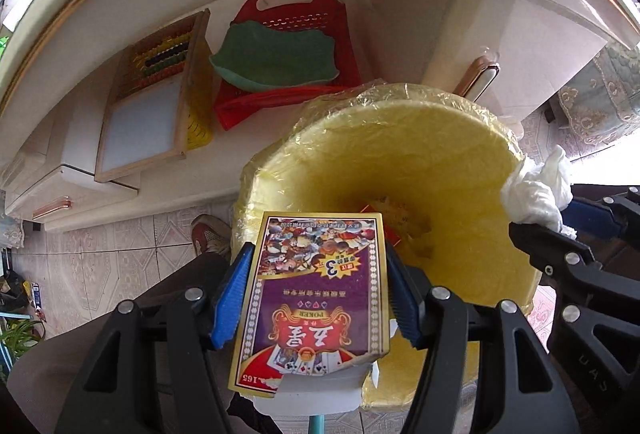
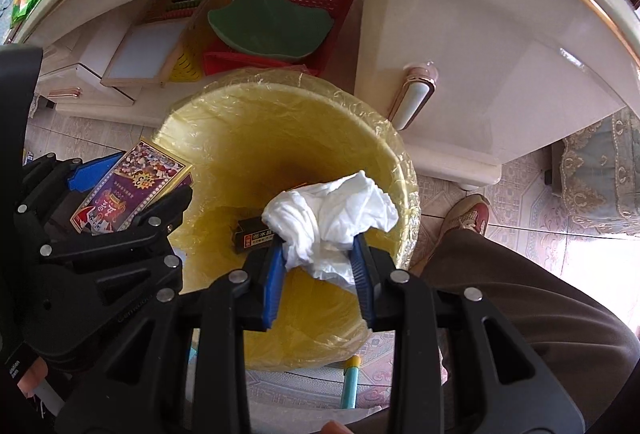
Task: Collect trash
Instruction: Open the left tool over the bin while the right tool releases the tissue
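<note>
trash bin (image 2: 256,106) – yellow, bag-lined, sitting on the floor under both claws. holding one poker card box (image 1: 316,298) clamped in the left gripper (image 1: 320,294), one crumpled tissue (image 2: 328,218) pinched in the right gripper (image 2: 318,274). judging: centring both over the opening before releasing – one dark box (image 2: 250,234) already lying inside.
</note>
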`<act>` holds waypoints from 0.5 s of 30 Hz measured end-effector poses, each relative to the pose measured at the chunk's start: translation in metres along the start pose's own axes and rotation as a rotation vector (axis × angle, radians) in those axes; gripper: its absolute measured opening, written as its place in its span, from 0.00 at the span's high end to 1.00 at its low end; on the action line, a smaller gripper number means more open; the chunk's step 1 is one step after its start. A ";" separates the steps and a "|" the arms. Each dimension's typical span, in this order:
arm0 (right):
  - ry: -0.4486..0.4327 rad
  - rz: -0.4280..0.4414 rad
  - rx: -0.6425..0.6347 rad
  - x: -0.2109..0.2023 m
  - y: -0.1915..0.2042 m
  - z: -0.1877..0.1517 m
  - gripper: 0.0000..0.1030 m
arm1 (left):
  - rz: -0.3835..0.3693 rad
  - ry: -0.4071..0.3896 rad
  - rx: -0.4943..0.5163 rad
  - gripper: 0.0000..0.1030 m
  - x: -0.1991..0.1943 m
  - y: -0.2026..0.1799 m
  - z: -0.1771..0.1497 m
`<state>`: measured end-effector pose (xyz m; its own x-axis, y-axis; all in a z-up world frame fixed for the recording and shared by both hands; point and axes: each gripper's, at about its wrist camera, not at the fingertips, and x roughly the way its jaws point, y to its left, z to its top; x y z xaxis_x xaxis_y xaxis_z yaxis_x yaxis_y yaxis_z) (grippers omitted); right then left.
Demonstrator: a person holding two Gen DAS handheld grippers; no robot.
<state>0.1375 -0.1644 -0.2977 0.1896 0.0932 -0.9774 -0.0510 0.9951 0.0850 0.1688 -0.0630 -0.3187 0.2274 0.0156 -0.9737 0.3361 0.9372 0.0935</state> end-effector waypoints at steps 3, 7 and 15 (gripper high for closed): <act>0.022 0.004 -0.001 0.010 0.000 0.000 0.71 | -0.008 0.023 0.015 0.41 0.012 -0.006 0.000; 0.045 0.006 0.000 0.020 -0.002 0.000 0.71 | -0.010 0.047 0.027 0.41 0.022 -0.009 -0.002; 0.055 0.007 -0.005 0.025 0.000 0.001 0.70 | -0.012 0.064 0.031 0.41 0.031 -0.011 0.001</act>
<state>0.1432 -0.1618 -0.3215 0.1349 0.0984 -0.9860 -0.0568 0.9942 0.0914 0.1727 -0.0729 -0.3496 0.1647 0.0273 -0.9860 0.3667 0.9263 0.0869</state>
